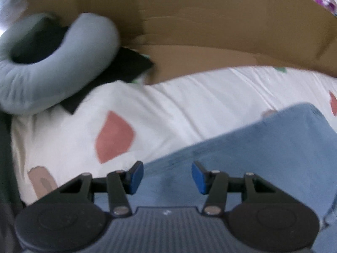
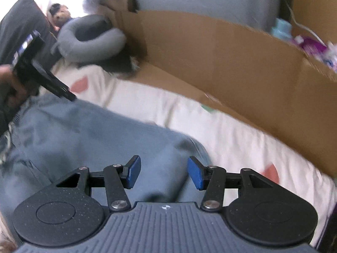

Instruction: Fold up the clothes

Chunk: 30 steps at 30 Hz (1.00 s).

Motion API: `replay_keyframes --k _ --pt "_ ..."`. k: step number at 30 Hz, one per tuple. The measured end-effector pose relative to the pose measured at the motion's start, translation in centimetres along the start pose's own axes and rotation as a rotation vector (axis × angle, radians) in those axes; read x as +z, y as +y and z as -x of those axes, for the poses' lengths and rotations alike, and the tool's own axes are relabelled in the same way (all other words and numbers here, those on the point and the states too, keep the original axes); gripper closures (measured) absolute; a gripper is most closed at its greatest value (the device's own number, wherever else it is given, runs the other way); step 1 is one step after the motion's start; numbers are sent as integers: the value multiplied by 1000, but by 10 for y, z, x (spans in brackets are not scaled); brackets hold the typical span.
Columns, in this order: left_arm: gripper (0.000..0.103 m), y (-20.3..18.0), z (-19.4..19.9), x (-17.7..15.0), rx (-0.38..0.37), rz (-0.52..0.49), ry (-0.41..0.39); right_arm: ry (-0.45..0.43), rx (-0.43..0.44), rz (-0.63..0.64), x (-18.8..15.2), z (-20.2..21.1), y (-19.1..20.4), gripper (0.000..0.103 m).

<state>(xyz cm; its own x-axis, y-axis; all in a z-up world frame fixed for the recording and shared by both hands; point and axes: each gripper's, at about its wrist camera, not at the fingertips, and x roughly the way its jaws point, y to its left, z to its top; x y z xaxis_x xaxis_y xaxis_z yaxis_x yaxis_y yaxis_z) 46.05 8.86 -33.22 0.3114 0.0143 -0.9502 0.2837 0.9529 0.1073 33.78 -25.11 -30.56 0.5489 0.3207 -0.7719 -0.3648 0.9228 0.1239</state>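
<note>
A light blue denim garment (image 1: pixel 252 158) lies spread on a white bed sheet (image 1: pixel 189 101) printed with red shapes. My left gripper (image 1: pixel 167 168) hovers over the garment's left edge, pointing steeply down, its blue pads apart with nothing between them. In the right wrist view the same garment (image 2: pixel 84 139) lies rumpled beneath my right gripper (image 2: pixel 163 162), which is also open and empty. At the left of that view a hand holds the left gripper (image 2: pixel 63 90) above the garment's far edge. Both pictures are blurred by motion.
A tall cardboard wall (image 1: pixel 210 21) (image 2: pixel 210 59) runs along the far side of the sheet (image 2: pixel 231 139). A grey neck pillow (image 1: pixel 52 69) (image 2: pixel 90 42) rests on a black item (image 1: pixel 126 67) at the back left. Behind the pillow lies a plush toy (image 2: pixel 61 18).
</note>
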Motion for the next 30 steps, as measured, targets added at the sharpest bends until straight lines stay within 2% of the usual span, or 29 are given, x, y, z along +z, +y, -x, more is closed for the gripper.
replay_keyframes --k 2,5,9,15,22,30 --pt "47 -12 3 3 -23 -26 27 -7 -11 -56 -18 3 -16 47" --pt "39 -31 10 6 -62 -58 39 -15 -14 -150 -40 4 -38 47" --pt "38 -61 16 10 -107 -88 48 9 -8 -223 -72 -1 -58 47" --pt "34 -99 13 13 -137 -100 48 14 0 -330 -110 -13 -81 47" --pt "36 -116 -19 15 -130 -141 99 -10 31 -424 -125 -29 -88 48" --pt "36 -102 -50 9 -47 -152 147 -21 61 -426 -126 -52 -70 48"
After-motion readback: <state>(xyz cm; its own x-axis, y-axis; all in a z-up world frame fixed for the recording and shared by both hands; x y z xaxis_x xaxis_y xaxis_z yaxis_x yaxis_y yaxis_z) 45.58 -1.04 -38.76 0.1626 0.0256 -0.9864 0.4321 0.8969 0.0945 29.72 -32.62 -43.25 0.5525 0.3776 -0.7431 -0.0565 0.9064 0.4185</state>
